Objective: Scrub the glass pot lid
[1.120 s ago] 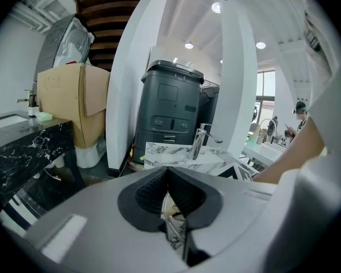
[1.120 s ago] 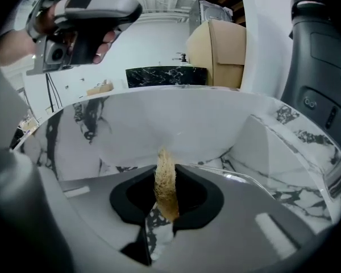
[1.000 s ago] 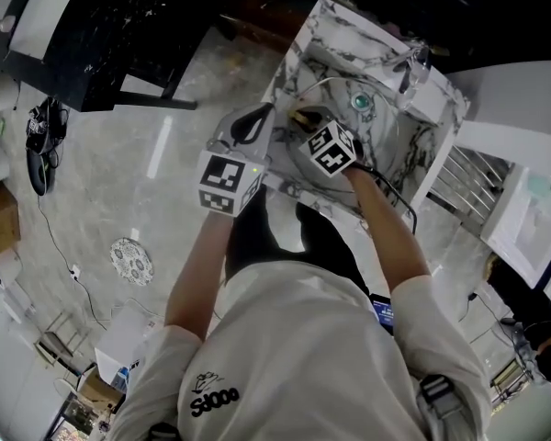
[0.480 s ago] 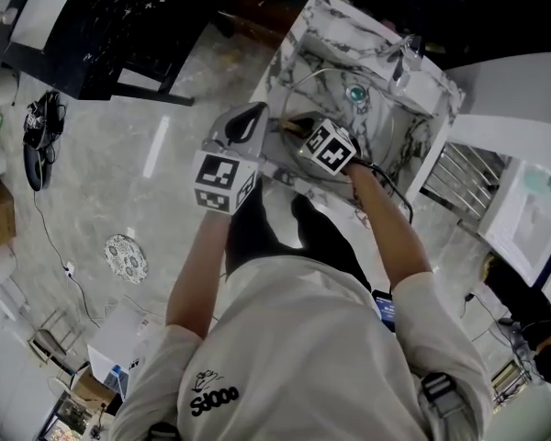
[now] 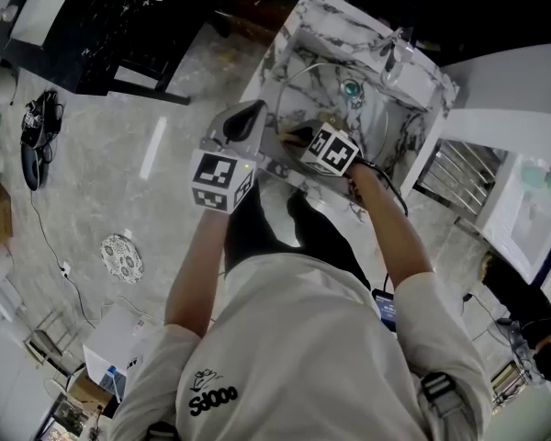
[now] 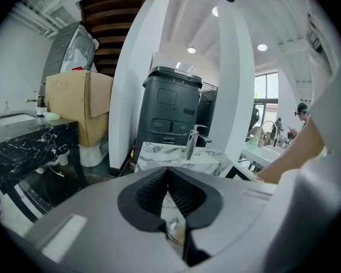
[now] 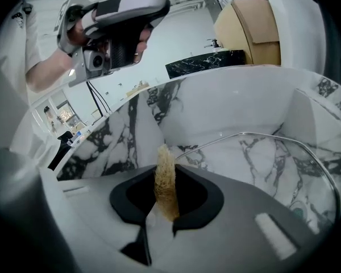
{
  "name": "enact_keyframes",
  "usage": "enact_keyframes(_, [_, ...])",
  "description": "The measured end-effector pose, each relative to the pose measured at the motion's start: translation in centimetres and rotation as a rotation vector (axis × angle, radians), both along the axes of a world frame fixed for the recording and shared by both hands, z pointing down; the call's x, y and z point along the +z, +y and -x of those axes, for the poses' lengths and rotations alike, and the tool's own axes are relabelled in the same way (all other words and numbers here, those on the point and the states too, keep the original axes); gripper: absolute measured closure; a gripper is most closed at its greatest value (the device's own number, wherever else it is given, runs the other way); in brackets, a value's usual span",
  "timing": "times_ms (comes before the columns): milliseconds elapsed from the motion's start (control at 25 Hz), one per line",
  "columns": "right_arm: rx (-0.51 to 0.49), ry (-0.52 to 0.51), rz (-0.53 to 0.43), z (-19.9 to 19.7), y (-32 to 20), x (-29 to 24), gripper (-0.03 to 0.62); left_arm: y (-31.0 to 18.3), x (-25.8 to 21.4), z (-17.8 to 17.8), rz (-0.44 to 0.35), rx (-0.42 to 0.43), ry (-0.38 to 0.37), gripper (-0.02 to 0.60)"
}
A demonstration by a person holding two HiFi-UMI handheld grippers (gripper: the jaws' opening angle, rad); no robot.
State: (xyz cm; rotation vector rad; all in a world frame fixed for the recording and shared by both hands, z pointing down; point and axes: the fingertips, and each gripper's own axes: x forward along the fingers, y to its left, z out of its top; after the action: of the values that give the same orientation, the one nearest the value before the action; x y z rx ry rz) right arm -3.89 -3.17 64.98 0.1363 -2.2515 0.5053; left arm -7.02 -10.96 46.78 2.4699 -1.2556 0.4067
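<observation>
Now, glass pot lid [image 7: 261, 169] lying inside the marble sink [image 7: 227, 107], its metal rim arcing to the right of the right tool [image 7: 165, 178]. Right tool jaws clamped on a tan scrub pad [image 7: 165, 158], just beside that rim. Left tool [image 6: 169, 178], jaws pressed together, held above the sink's left edge.

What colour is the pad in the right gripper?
The fibrous scrubbing pad is tan, clearest in the right gripper view.

Place: staged wash corner in a big open hall | Signs: free-standing marble sink [image 5: 335, 16] with faucet [image 6: 191, 144], polished stone floor [image 5: 119, 163], black marble desk [image 6: 28, 147], cardboard box [image 6: 74, 104], loose cables [image 5: 50, 237]
</observation>
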Motion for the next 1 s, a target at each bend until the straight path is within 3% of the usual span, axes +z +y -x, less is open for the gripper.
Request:
enact_keyframes(480, [-0.139,0.040,0.160,-3.8,4.5,0.3,0.536,0.5,-0.4,-1.0,-0.008,0.007,0.007,0.572])
enact_keyframes(1000, [-0.292,0.180,0.091,-8.2,7.0,1.0,0.536,0.5,-1.1,-2.6,-0.019,0.035,0.010,0.572])
